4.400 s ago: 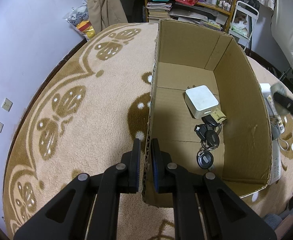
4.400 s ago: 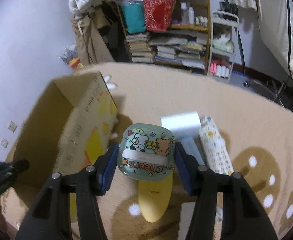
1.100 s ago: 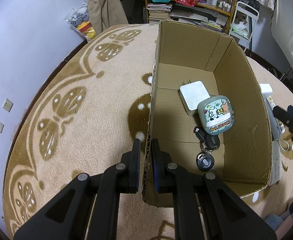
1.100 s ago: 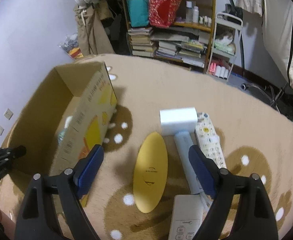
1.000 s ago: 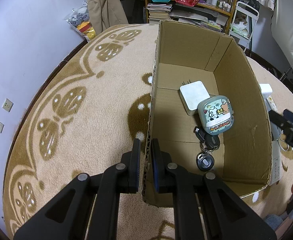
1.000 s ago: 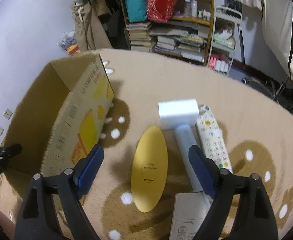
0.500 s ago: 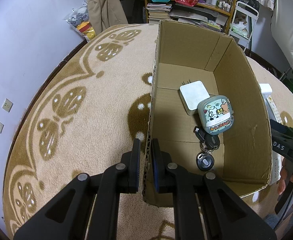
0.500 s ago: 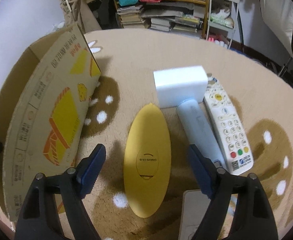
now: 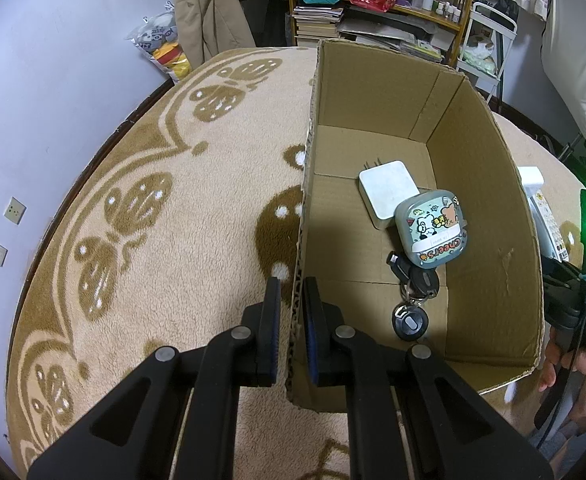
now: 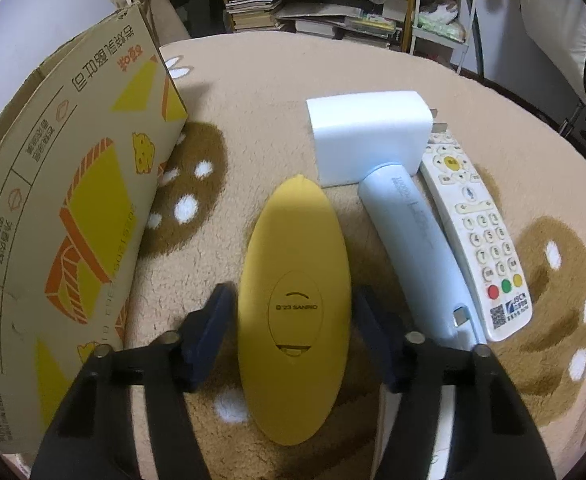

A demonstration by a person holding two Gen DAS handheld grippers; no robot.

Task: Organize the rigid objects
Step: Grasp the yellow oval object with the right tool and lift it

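A cardboard box (image 9: pixel 377 92) stands on the rug. My left gripper (image 9: pixel 292 300) is shut on its left wall (image 9: pixel 307 216). Inside lie a white charger (image 9: pixel 389 194), a cartoon tin (image 9: pixel 433 232) and black keys (image 9: pixel 413 304). In the right wrist view my right gripper (image 10: pixel 293 316) is open, low over the rug, with a finger on each side of a yellow oval case (image 10: pixel 293 300). The fingers stand a little apart from the case. The box (image 10: pixel 53 208) is to its left.
To the right of the yellow case lie a white adapter block (image 10: pixel 369 136), a pale blue cylinder (image 10: pixel 413 248) and a white remote (image 10: pixel 481 240). A white device sits at the bottom edge. Shelves and clutter stand behind the rug.
My right gripper let the cartoon tin go in the box, then moved out and down until its open fingers flank the yellow case. My left gripper has not moved.
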